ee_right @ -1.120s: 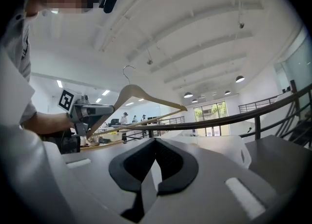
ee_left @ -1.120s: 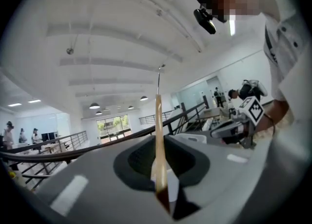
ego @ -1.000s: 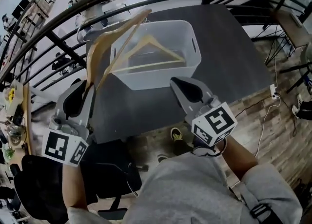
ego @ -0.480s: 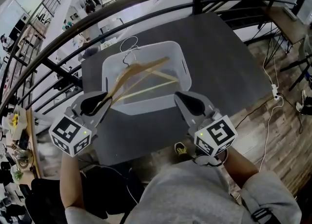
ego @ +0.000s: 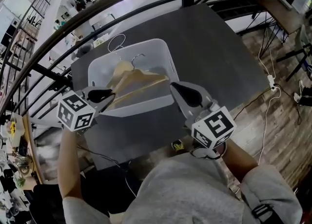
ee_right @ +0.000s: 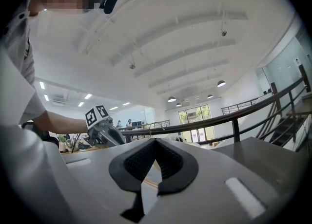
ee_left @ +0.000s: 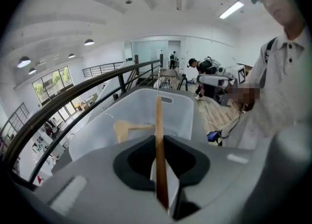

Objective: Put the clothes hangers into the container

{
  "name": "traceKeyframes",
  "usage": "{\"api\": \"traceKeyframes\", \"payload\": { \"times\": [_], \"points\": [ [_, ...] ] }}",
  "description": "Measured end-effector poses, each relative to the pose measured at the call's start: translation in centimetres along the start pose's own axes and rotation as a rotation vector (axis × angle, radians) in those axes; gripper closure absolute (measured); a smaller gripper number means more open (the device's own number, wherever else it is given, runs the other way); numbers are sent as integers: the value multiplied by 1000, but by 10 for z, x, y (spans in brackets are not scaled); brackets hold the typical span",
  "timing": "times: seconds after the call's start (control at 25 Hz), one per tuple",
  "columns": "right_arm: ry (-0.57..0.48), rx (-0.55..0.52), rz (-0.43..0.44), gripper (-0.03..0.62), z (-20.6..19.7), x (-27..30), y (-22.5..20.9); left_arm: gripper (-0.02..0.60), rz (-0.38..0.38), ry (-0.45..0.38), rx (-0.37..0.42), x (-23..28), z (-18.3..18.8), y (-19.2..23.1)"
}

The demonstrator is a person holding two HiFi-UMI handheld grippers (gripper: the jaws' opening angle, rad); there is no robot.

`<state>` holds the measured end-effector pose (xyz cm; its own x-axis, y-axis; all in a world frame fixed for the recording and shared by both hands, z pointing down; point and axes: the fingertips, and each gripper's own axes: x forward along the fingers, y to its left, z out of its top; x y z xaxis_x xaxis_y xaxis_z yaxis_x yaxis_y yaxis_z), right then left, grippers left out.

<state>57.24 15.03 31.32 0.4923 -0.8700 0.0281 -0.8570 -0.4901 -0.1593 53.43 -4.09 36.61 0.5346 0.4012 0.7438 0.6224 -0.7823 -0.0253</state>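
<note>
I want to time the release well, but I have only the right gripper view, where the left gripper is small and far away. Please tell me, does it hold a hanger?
Observer: Yes. In its own view the left gripper is shut on the thin bar of a wooden hanger.
Operator: Is that hanger already at the container?
Observer: The head view shows it reaching from the jaws over the rim into the white container.
Operator: Is something else inside?
Observer: A second wooden hanger lies in the container.
</note>
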Motion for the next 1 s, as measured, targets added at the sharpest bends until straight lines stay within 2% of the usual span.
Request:
{"api": "traceKeyframes", "payload": {
  "times": [0.12, 0.2, 0.36, 0.48, 0.56, 0.64, 0.68, 0.76, 0.84, 0.92, 1.0],
  "points": [
    [6, 2, -2, 594, 0, -1, -10, 526, -20, 12, -62, 20, -2, 8],
    [6, 0, -1, 594, 0, 0, -15, 523, 17, 21, -78, 30, -1, 18],
    [1, -2, 9, 595, 1, 1, -21, 522, 224, 63, -61, 44, 1, 47],
    [-1, -1, 17, 594, 0, 0, -23, 529, 366, 38, -74, 42, 3, 66],
    [-3, -2, 16, 594, 0, 0, -24, 517, 419, -6, -102, 37, 6, 71],
    [-6, -5, 13, 594, 0, 0, -21, 471, 473, -47, -98, 26, 10, 71],
    [-5, -7, 14, 594, 0, 0, -19, 476, 526, -70, -65, 14, 14, 70],
    [-4, -12, 15, 594, 1, -1, -17, 523, 674, -137, 43, -14, 32, 60],
    [-10, -21, 7, 594, 3, -5, -20, 534, 787, -226, 116, -37, 56, 44],
    [-17, -28, -4, 594, 3, -7, -22, 549, 821, -358, 75, -53, 71, 24],
    [-14, -31, -12, 594, 4, -8, -20, 569, 789, -485, -60, -58, 74, 4]
  ]
}}
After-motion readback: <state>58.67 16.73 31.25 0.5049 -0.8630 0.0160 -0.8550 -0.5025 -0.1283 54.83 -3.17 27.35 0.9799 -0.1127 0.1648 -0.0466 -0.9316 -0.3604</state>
